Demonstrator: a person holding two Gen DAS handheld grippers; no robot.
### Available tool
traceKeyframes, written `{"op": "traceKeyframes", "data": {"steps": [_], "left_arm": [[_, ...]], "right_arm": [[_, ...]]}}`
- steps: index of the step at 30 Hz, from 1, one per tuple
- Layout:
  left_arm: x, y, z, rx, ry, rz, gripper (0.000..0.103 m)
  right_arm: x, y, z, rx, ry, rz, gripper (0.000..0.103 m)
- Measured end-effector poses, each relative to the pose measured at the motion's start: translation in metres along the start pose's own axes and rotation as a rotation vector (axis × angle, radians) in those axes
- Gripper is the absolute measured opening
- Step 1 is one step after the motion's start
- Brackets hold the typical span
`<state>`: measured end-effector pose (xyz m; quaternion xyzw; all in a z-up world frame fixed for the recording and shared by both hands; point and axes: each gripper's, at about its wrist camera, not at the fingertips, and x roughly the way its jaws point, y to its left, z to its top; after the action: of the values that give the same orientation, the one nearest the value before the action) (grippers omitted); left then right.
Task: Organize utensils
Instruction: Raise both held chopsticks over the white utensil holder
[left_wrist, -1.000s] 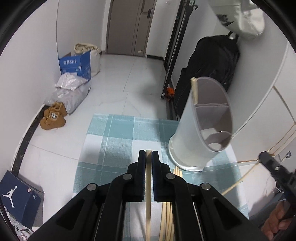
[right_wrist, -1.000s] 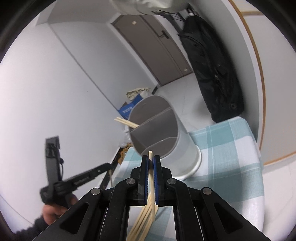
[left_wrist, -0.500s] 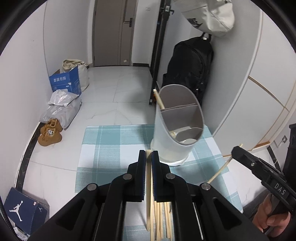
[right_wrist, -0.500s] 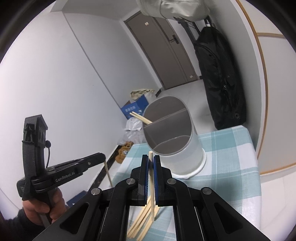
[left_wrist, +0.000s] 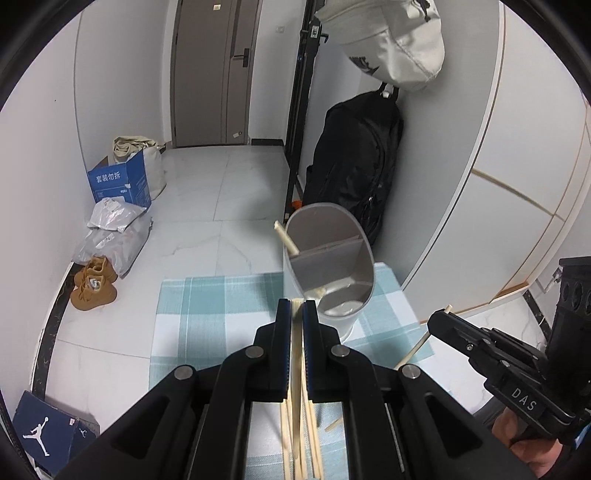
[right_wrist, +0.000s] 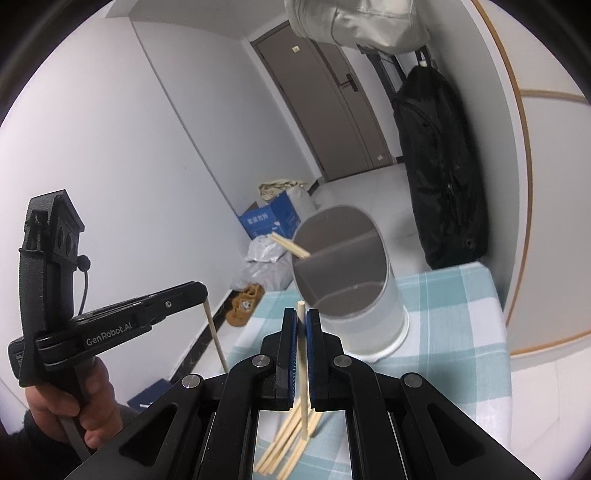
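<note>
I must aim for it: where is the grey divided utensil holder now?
The grey divided utensil holder stands on the checked cloth, at its far right, before the black bag.

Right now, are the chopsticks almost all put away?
Not yet. A couple already lean in the gray holder. The left gripper and the right gripper each pinch one chopstick, lifted off the table. A loose pile of chopsticks on the checked cloth is left.

- We see the grey utensil holder (left_wrist: 330, 266), an oval tub with a divider, standing on the checked cloth (left_wrist: 207, 306).
- One chopstick pair (right_wrist: 291, 246) leans out over the holder's rim.
- Loose chopsticks (right_wrist: 284, 446) lie in a bundle near the holder, on the cloth.
</note>
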<state>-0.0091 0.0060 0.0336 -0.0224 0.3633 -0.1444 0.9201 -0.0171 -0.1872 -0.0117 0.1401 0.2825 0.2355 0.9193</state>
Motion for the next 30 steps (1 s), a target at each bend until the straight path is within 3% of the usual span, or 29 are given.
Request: {"op": "traceKeyframes", "data": {"steps": [16,30], "left_arm": [[-0.009,-0.008,0.075,-0.043,-0.077,-0.042,0.002],[0.007,-0.005,0.138,-0.085,-0.229,-0.035,0.002]], "right_arm": [[-0.015,0.002,0.084,-0.001,-0.047,-0.007,0.004],[0.013,0.018,0.177,-0.107,-0.091,-0.035,0.004]]}}
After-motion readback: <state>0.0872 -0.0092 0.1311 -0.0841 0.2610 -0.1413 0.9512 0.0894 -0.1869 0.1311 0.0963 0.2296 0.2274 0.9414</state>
